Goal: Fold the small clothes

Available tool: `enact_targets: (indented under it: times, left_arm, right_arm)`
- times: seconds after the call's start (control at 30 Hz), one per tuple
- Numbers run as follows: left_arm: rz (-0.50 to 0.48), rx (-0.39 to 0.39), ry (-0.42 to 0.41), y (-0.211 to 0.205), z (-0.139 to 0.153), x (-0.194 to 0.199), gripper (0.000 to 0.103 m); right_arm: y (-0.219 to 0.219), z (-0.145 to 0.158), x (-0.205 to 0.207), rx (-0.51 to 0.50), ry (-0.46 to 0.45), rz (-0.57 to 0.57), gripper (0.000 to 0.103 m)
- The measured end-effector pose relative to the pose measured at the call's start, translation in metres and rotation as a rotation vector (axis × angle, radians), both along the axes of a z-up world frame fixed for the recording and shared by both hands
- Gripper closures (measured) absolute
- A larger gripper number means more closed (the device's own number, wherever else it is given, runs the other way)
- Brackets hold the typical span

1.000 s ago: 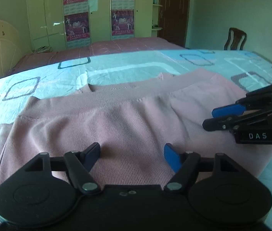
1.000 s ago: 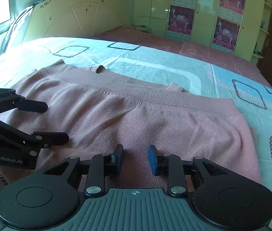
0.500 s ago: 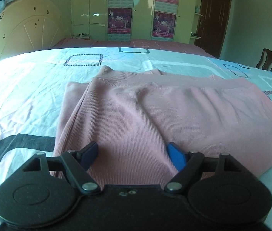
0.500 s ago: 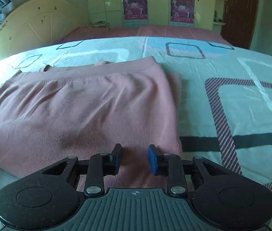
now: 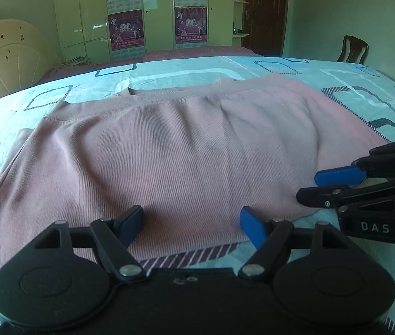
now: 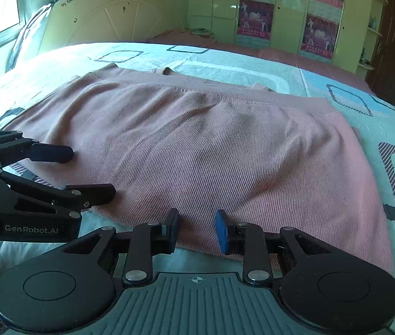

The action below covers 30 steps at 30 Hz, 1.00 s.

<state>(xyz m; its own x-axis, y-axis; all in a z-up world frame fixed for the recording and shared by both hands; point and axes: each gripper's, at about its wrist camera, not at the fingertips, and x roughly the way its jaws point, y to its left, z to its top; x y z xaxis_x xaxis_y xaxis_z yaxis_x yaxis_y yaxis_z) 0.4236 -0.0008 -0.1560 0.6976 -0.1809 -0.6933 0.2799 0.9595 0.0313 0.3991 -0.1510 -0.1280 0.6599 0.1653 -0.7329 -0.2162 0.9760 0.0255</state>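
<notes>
We see a pink garment (image 5: pixel 175 162) lying folded and flat on the bed (image 5: pixel 169 75), over a light blue sheet with dark rectangles. Our left gripper (image 5: pixel 192 222) is at the garment's near edge, its blue fingers wide apart and holding nothing. Our right gripper (image 6: pixel 196 230) is also at the near edge, more to the right side; its fingers are apart by a smaller gap and grasp nothing. Behind the bed we see a wardrobe (image 5: pixel 155 14) with posters.

Bed w/ light-blue patterned sheet (image 5: pixel 169 69); pink folded garment (image 5: pixel 183 150) lies flat on it.
</notes>
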Motion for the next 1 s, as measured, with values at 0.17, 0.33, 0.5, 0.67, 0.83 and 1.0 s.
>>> enact_targets:
  times: [0.17, 0.33, 0.5, 0.67, 0.83, 1.0]
  left_arm:
    - [0.002, 0.009, -0.002, 0.01, 0.007, -0.003, 0.027]
    - [0.071, 0.034, -0.027, 0.034, 0.015, -0.001, 0.03]
    - [0.161, 0.046, -0.027, 0.068, 0.017, -0.001, 0.03]
    - [0.233, 0.034, -0.008, 0.104, 0.01, -0.005, 0.026]
    - [0.275, 0.032, -0.03, 0.114, 0.018, -0.011, 0.029]
    - [0.264, 0.059, -0.02, 0.117, 0.01, -0.011, 0.027]
  right_arm:
    - [-0.019, 0.006, 0.002, 0.016, -0.004, -0.008, 0.074]
    - [-0.075, 0.016, 0.007, 0.047, -0.001, -0.166, 0.074]
    - [-0.112, 0.012, 0.002, 0.013, 0.042, -0.224, 0.075]
    - [-0.129, 0.008, -0.013, 0.032, 0.047, -0.249, 0.075]
    - [-0.127, 0.016, -0.016, 0.031, 0.024, -0.255, 0.075]
    - [-0.127, 0.008, -0.015, 0.005, 0.051, -0.252, 0.075]
